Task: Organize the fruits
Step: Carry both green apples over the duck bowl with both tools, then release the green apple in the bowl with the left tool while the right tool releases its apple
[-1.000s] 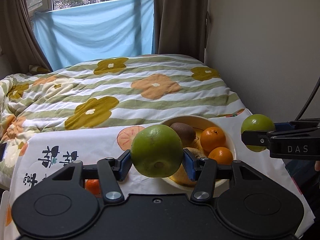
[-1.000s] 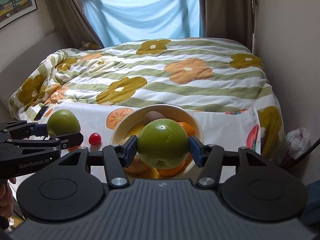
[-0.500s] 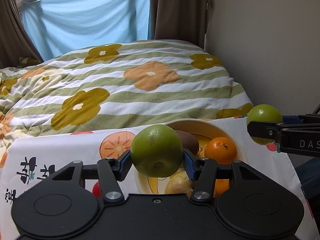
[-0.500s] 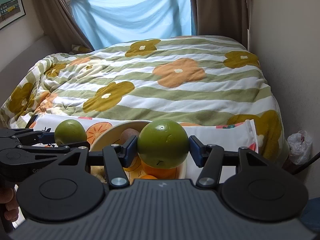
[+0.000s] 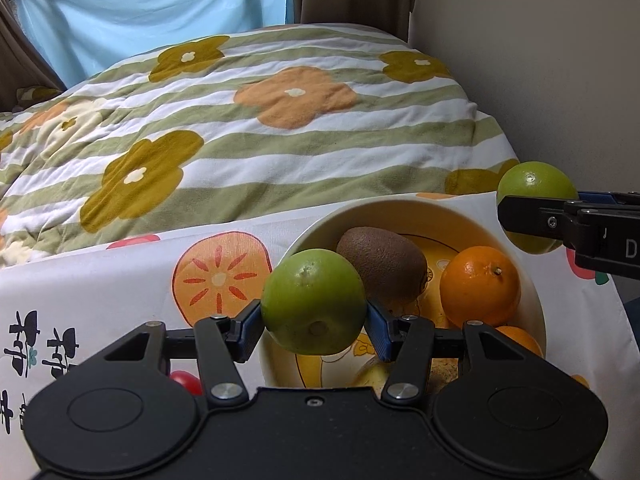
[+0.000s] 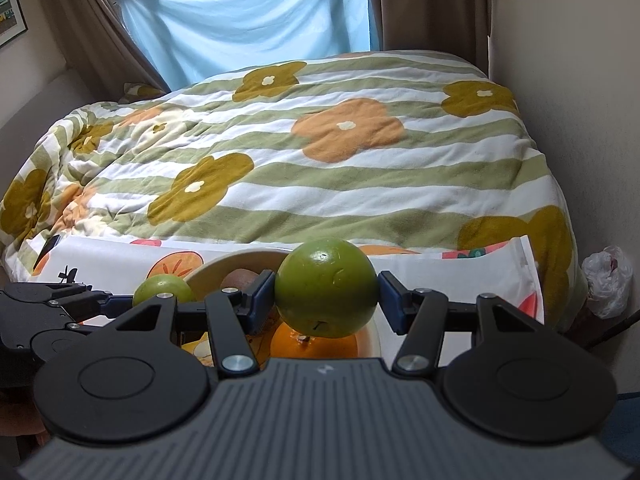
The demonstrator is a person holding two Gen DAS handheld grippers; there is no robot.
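Observation:
A green round fruit (image 5: pixel 314 302) is clamped between the blue pads of my left gripper (image 5: pixel 314 320), just over the near-left rim of a cream bowl (image 5: pixel 400 205). In the bowl lie a brown kiwi (image 5: pixel 382 264), an orange (image 5: pixel 480 286) and a second orange (image 5: pixel 520 340). My right gripper (image 6: pixel 326 300) is shut on another green fruit (image 6: pixel 326 294) above the bowl (image 6: pixel 236 262) and an orange (image 6: pixel 314 344). In the left wrist view that second green fruit (image 5: pixel 532 184) hangs at the bowl's right edge. The left gripper's green fruit (image 6: pixel 162 288) also shows at the left of the right wrist view.
The bowl stands on a white fruit-print cloth (image 5: pixel 100 292) at the foot of a bed with a striped flower quilt (image 5: pixel 240 128). A small red fruit (image 5: pixel 186 380) lies on the cloth left of the bowl. A wall (image 6: pixel 580 80) runs close on the right, with a plastic bag (image 6: pixel 606 280) below.
Both grippers have moved forward and down toward the bowl, which now looks larger and closer. Each still holds its green fruit.

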